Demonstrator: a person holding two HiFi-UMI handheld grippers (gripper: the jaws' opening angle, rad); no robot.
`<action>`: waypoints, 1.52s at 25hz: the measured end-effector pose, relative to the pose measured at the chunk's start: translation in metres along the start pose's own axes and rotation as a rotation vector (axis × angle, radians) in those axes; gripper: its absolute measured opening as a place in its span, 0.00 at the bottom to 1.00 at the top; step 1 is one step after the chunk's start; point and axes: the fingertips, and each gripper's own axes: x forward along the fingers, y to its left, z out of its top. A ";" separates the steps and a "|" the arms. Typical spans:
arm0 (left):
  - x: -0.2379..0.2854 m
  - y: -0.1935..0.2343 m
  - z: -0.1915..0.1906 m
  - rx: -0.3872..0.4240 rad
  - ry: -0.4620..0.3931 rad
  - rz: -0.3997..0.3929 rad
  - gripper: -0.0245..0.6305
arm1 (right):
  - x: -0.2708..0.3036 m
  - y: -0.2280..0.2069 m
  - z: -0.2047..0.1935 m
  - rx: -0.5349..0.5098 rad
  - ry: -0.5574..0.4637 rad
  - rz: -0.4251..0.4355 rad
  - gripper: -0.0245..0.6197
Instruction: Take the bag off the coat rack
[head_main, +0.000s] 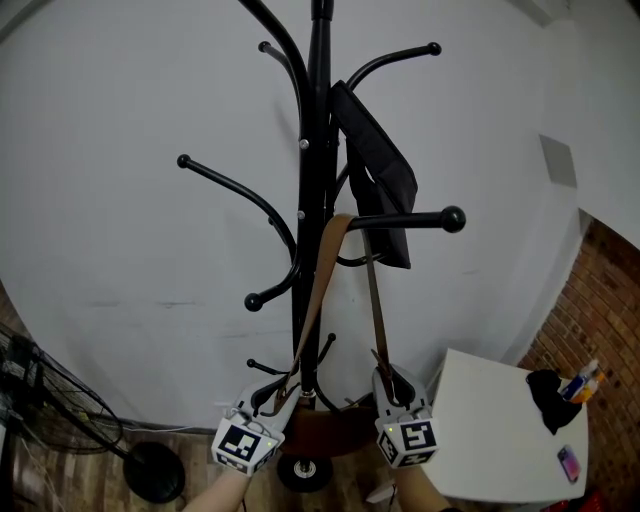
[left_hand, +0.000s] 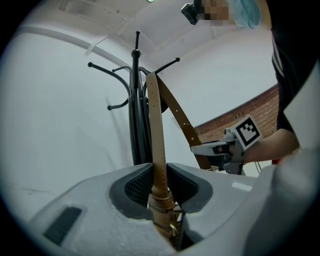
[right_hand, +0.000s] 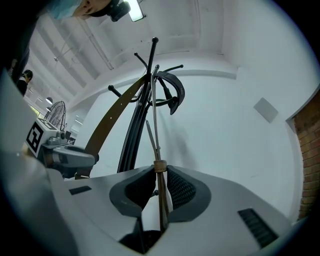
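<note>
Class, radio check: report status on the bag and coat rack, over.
Left gripper and right gripper both closed on strap. Bag hangs low, strap looped over hook. Black cloth hangs beside that hook.

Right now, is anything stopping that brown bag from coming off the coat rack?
Yes. Its strap is looped over a hook arm, so it must clear the knob at the tip. A black item hangs right by the loop. Nothing separates the left gripper and right gripper from the strap: both clamp it.
</note>
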 end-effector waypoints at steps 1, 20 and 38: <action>0.000 0.000 0.000 -0.004 -0.002 0.000 0.16 | 0.000 0.000 0.000 0.002 0.000 0.000 0.14; -0.003 0.002 0.014 0.003 -0.004 0.024 0.06 | -0.010 0.005 0.013 0.062 0.035 0.063 0.13; -0.015 -0.011 0.038 0.034 0.006 0.025 0.06 | -0.027 0.009 0.035 0.089 0.033 0.103 0.13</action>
